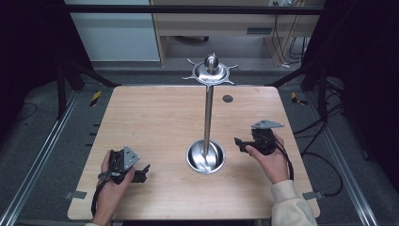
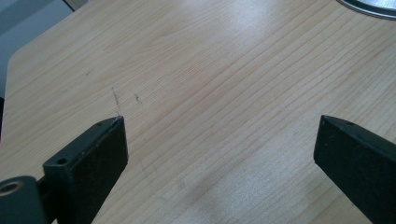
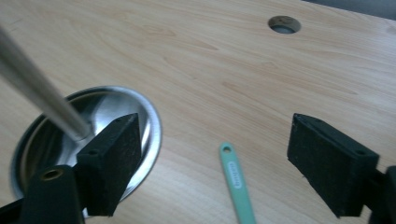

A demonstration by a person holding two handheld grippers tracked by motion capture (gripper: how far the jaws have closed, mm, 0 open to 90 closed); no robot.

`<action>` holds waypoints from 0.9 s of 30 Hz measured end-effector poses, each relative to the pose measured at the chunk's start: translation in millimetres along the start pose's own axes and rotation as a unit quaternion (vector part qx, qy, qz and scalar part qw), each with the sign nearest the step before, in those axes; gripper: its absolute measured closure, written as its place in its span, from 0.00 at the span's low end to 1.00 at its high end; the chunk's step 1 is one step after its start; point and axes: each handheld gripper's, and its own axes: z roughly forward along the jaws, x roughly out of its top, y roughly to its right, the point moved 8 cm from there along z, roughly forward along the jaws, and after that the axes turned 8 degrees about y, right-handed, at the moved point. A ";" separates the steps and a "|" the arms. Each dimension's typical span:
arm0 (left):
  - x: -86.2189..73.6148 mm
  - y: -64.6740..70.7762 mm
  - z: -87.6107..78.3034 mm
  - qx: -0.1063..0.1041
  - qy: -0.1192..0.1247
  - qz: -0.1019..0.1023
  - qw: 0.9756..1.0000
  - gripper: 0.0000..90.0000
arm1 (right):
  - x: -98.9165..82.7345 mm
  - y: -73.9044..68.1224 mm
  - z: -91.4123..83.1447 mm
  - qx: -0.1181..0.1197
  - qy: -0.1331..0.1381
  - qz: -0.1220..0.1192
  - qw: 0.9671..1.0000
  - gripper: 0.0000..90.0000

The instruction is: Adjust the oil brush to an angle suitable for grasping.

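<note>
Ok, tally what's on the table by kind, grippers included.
Steel stand: 1
Green handle: 1
Grippers: 2, left gripper and right gripper, both open
Total: 4

Green handle [image 3: 237, 182]: slender, flat, mint-green plastic, with a small round hang-hole at its far end and a pale label strip along the shaft. Lies flat on the wooden tabletop, long axis running from about 6 o'clock up toward 12 in the right gripper view. Lower end cut off by the frame edge; which utensil it belongs to cannot be told.
</note>
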 end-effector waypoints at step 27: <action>0.3 3.0 1.5 -0.005 -0.005 0.009 1.000 0.03 | -39.6 -7.2 11.5 0.038 -0.105 -0.100 0.989 0.88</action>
